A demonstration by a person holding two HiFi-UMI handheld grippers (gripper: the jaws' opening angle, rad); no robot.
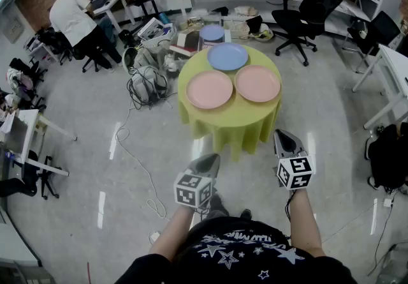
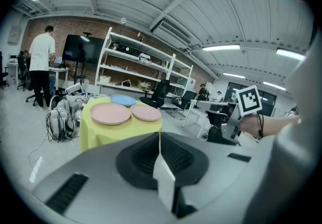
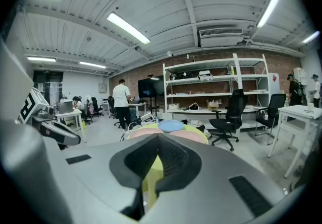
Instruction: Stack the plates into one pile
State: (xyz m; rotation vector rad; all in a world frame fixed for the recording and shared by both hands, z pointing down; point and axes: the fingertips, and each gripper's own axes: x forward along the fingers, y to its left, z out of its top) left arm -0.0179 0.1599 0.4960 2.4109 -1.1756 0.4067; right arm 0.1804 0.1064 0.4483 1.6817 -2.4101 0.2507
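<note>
A round table with a yellow-green cloth [image 1: 237, 124] stands ahead of me. On it lie two pink plates, one left [image 1: 209, 89] and one right [image 1: 257, 83], and a blue plate [image 1: 227, 57] behind them. All three lie flat, side by side. My left gripper [image 1: 208, 162] and right gripper [image 1: 285, 140] hang short of the table's near edge, over the floor, both shut and holding nothing. The left gripper view shows its jaws [image 2: 160, 140] meeting, with the plates [image 2: 109, 113] far ahead. The right gripper [image 3: 158, 137] points at the table, with the blue plate [image 3: 171, 126] just above its jaws.
Bags and tangled cables [image 1: 146, 78] lie on the floor left of the table. A person [image 1: 71, 14] stands at a desk at the back left. A black office chair [image 1: 306, 14] is at the back right, a white desk [image 1: 392, 75] and a black backpack [image 1: 389, 155] at the right.
</note>
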